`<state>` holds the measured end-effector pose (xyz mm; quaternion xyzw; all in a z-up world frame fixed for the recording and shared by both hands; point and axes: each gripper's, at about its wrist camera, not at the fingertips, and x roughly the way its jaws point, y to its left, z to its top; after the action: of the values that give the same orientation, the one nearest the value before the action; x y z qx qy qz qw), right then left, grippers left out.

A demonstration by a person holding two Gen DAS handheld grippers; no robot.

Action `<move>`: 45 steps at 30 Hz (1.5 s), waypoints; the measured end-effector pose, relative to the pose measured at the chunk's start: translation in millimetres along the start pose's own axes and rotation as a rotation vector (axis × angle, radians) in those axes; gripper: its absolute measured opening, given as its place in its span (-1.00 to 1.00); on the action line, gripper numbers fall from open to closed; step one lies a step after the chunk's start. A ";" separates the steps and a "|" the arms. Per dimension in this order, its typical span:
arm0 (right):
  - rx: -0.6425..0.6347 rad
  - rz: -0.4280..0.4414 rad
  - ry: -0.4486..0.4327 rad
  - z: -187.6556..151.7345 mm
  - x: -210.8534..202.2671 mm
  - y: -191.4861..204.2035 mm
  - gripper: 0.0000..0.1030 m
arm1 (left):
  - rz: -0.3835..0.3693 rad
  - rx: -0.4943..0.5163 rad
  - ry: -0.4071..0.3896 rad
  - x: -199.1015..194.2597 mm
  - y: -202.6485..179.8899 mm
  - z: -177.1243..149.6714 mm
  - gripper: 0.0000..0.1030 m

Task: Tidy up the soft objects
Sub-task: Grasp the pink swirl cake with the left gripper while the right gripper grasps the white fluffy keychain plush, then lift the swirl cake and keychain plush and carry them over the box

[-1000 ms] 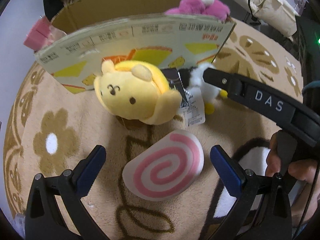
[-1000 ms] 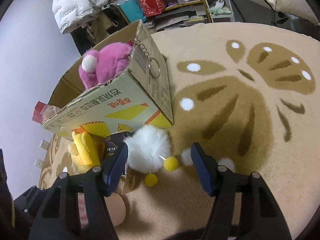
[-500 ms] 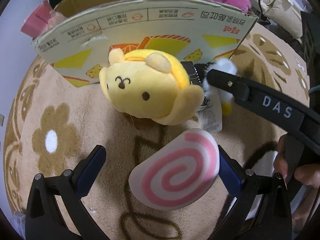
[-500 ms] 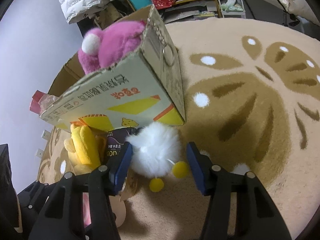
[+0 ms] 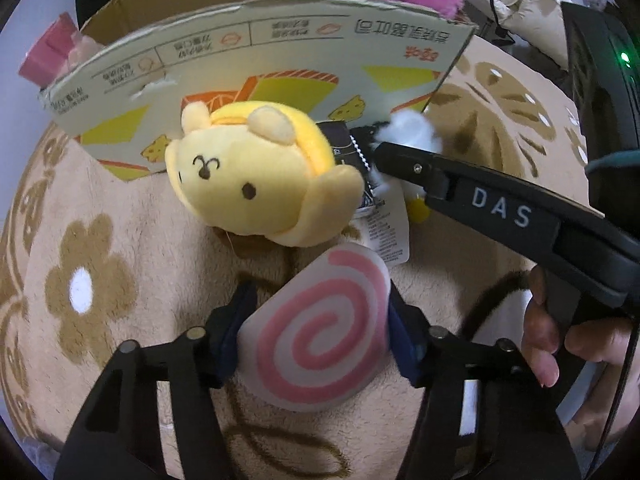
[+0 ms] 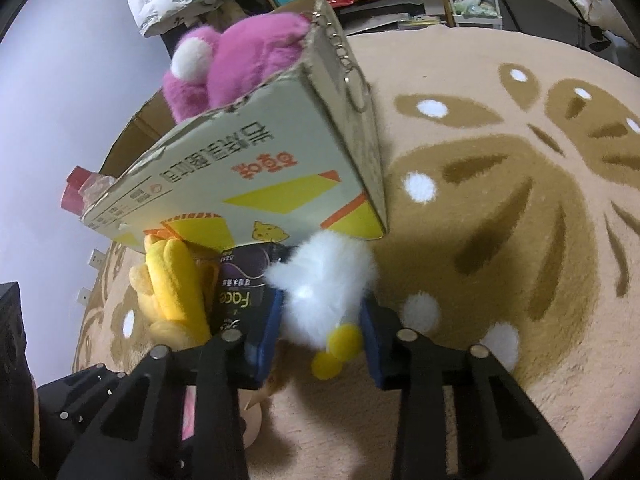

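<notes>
- Left hand-held gripper [image 5: 316, 334] is clamping the pink-and-white swirl cushion [image 5: 320, 332]; both blue pads are pressing into its sides, jaws drawn in narrow around it.
- The swirl cushion is sitting low over the beige carpet [image 5: 120, 220], just in front of the yellow plush [image 5: 256, 176]; whether it is touching the carpet I cannot tell.
- Yellow plush is lying on the carpet, face toward the left wrist camera, leaning against the front wall of the cardboard box [image 5: 256, 64].
- A white paper tag [image 5: 388, 232] is hanging beside the yellow plush, its lower edge just behind the swirl cushion.
- Right hand-held gripper [image 6: 320, 320] is squeezing the white fluffy plush [image 6: 320, 288]; jaws narrow, blue pads sinking into the fur on both sides.
- Two yellow pompom feet [image 6: 340, 344] are dangling from the white fluffy plush between the pads.
- The white fluffy plush is sitting at the near corner of the cardboard box [image 6: 256, 176], touching or just beside it.
- A dark packet [image 6: 240, 292] is wedged between the yellow plush [image 6: 172, 280] and the white fluffy plush.
- Pink plush [image 6: 236, 60] is lying inside the box, bulging over the rim at the corner.
- A metal key chain [image 6: 348, 68] is draping down the box's side wall.
- In the left wrist view the right hand-held gripper's arm marked "DAS" is crossing from the right, its tip at the white fluffy plush [image 5: 412, 132].
- A bare hand [image 5: 560, 332] is gripping that tool's handle at the right edge.
</notes>
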<state>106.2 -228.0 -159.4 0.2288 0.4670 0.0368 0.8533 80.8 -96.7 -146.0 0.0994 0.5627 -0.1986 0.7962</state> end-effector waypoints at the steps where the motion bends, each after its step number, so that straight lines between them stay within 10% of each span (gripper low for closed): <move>1: -0.002 -0.002 -0.002 -0.4 -0.4 0.9 -0.39 | -0.002 -0.005 -0.003 -2.1 1.1 -0.2 0.09; 16: -0.008 -0.043 -0.065 -4.4 -22.5 -1.6 -0.73 | 0.096 -0.074 -0.101 -33.0 27.1 -5.4 -0.12; 45: -0.008 0.014 -0.260 -21.9 -116.1 22.4 -0.75 | 0.224 -0.096 -0.338 -97.1 45.5 -4.9 -0.13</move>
<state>26.6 -232.3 -69.4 0.2314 0.3505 0.0147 0.9074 68.2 -34.0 -59.8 0.0884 0.4152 -0.0959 0.9003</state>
